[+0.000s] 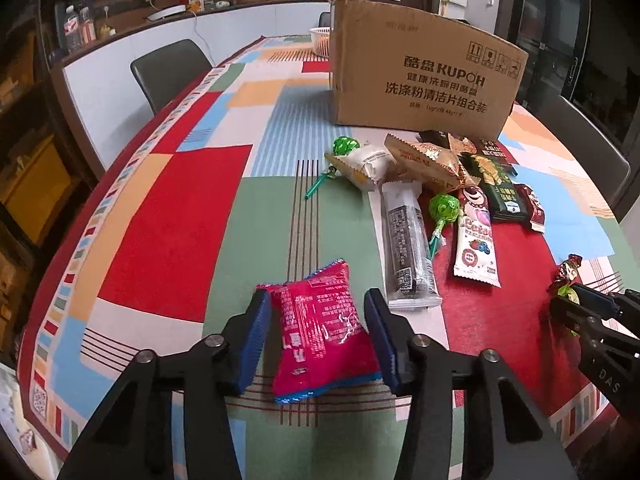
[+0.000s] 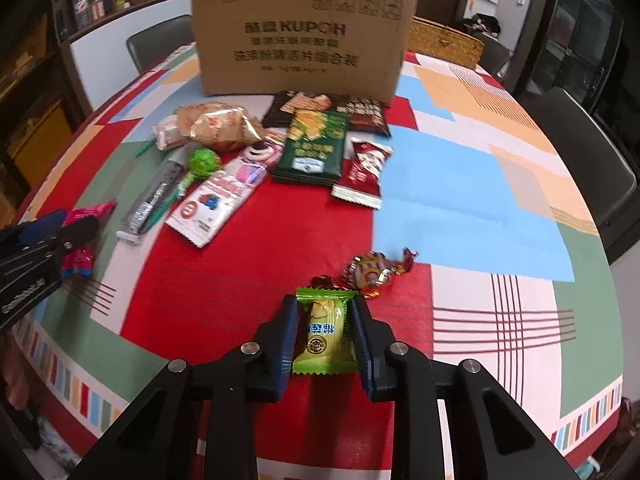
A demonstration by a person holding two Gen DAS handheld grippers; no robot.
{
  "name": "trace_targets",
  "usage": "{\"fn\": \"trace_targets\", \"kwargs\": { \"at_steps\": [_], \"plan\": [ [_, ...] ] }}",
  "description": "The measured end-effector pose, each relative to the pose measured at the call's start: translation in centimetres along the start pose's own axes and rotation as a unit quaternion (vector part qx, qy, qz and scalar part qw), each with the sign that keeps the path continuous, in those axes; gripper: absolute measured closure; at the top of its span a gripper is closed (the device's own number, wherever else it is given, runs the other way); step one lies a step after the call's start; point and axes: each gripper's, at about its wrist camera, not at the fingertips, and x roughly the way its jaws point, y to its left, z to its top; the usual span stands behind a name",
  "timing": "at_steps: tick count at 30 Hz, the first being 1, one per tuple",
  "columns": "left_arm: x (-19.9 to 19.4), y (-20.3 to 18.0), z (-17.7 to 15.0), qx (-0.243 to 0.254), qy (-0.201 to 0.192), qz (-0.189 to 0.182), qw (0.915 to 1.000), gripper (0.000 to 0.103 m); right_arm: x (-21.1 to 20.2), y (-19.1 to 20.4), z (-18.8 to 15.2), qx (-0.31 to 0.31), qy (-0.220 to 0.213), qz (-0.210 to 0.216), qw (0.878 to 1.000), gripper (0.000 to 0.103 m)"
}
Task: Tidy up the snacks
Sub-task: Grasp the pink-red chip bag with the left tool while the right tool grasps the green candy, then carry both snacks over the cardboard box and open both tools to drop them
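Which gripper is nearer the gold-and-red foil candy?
Right. The right gripper, straddling a green packet, sits just short of the foil candy. The left gripper is across the table around the pink packet.
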Motion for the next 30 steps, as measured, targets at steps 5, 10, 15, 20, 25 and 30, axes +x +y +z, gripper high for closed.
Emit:
{"fn": "trace_targets", "kwargs": {
  "at_steps": [5, 10, 15, 20, 25, 30],
  "plan": [
    [0.5, 0.3, 0.0, -0.005, 0.012, -0.005, 0.9999, 0.063, -0.3, 1.1, 0.5, -0.022, -0.01, 0.007, 1.0, 0.075],
    [0.5, 0.2, 0.2, -0.002, 0.015, -0.006, 0.9999, 0.066, -0.3, 1.3, 1.0, -0.023, -0.013, 0.016, 1.0, 0.075],
    [-0.1, 0.0, 0.3, 0.0, 0.008, -0.009, 0.9999, 0.067, -0.5, 1.3, 1.1, -0.022, -0.019, 0.026, 0.999, 0.075],
    [-1.1, -0.3, 0.5, 0.003, 0.001, -0.014, 0.9999, 0.067, -0.8, 1.1, 1.4, -0.019, -0.025, 0.036, 0.999, 0.075],
    [-2.1, -0.9, 1.2, 0.012, -0.01, -0.013, 0.9998, 0.067, -1.3, 0.7, 2.1, -0.012, -0.028, 0.05, 0.998, 0.075],
    [-3.1, -1.3, 2.3, 0.018, -0.027, -0.017, 0.9993, 0.067, -2.1, 0.2, 3.3, -0.006, -0.048, 0.058, 0.997, 0.075]
  ]
}}
